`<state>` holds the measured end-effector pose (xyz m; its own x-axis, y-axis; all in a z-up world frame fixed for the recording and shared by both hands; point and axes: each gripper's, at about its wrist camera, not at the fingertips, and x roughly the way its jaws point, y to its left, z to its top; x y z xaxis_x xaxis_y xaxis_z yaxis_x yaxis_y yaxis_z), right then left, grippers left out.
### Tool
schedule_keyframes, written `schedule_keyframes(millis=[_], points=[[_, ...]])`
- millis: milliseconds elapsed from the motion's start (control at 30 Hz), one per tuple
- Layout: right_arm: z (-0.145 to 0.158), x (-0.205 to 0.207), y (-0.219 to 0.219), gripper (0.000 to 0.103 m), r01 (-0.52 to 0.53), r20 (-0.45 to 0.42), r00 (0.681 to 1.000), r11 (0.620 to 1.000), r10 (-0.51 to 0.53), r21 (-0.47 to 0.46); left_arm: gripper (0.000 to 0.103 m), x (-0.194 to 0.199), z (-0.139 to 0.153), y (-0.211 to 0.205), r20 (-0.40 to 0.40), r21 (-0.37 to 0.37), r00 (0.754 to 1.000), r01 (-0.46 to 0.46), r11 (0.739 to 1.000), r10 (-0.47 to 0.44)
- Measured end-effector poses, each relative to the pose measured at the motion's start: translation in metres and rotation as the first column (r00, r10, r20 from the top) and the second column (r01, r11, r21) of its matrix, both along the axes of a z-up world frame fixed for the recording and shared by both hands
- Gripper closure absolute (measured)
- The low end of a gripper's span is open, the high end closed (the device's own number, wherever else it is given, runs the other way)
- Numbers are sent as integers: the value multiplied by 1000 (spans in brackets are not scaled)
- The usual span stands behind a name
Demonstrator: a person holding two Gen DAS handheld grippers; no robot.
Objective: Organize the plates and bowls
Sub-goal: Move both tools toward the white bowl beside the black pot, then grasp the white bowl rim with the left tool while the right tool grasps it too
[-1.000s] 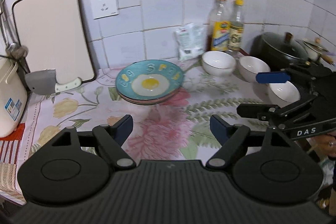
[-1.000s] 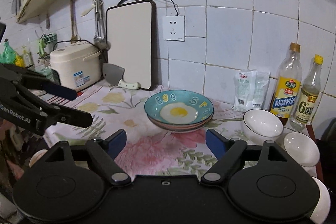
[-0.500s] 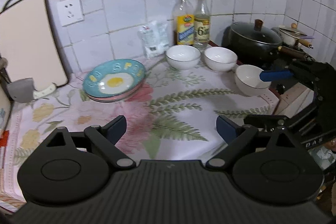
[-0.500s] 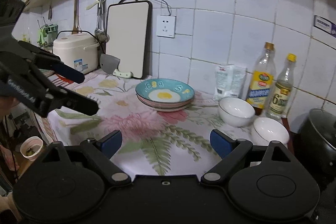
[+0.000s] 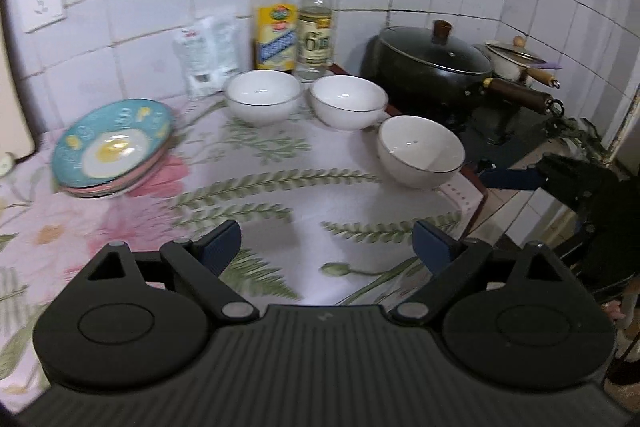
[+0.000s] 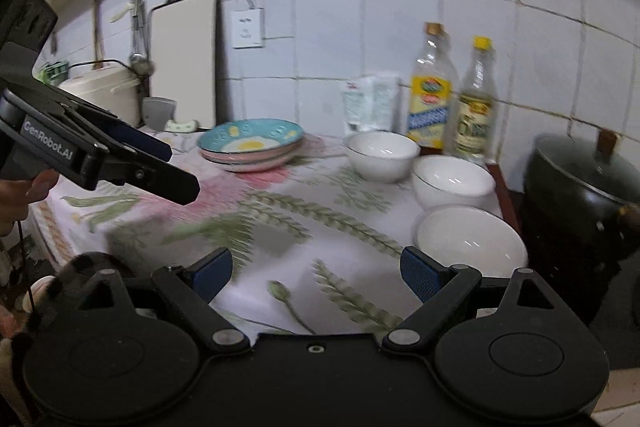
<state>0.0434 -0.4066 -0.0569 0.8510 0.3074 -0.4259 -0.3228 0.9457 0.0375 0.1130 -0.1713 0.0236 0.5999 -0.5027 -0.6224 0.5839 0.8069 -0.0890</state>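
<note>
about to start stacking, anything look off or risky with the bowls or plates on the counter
One thing: the nearest white bowl sits right at the counter's corner edge by the stove. The other two bowls and the plate stack sit upright, intact, nothing spilled.

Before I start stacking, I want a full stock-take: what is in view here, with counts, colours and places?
plates: small stack, teal egg-print one on top, pink beneath; left on the cloth.
bowls: three, white; one in front of the bottles, one beside it, one at the cloth's right edge.
bottles: two; yellow-labelled, clear with yellow cap; against the wall.
white packet: one, leaning on the tiles.
lidded pot: one, black, right of the bowls.
small pan: one, pale, wooden handle, behind the pot.
cutting board: one, cream, upright at the wall.
cleaver: one, grey, by the board.
rice cooker: one, cream, far left.
floral cloth: one, covers the counter.
left hand-held gripper: open, empty.
right hand-held gripper: open, empty.
</note>
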Motion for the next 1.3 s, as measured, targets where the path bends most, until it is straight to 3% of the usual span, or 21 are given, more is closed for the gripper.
schedule_keyframes(millis=[133,367,833,1100,1167,1233,1300], points=[[-22,11,-22,10,43,-34,999,999,-42,21,10,12,-16,-25,3,-28,1000,24,999,-23],[-60,35,-48,10,111,-72,992,993,-108,38,10,36,-39,-65,97,-38,995,-9,999,13],[-94,87,-75,9,238,-36,971,971,-237,27,15,94,-76,-132,20,-42,998,-51,998,51],[-96,102,-80,8,241,-4,970,970,-241,31,51,111,-87,-144,-60,-84,998,-33,996,28],[-96,104,-78,8,233,4,972,972,-233,30,70,111,-87,-146,-72,-96,997,-14,995,7],[-94,102,-75,7,223,24,974,974,-224,25,82,109,-86,-149,-92,-101,996,9,995,-19],[-92,103,-72,7,227,22,974,974,-227,8,83,108,-85,-152,-97,-92,995,13,996,-22]])
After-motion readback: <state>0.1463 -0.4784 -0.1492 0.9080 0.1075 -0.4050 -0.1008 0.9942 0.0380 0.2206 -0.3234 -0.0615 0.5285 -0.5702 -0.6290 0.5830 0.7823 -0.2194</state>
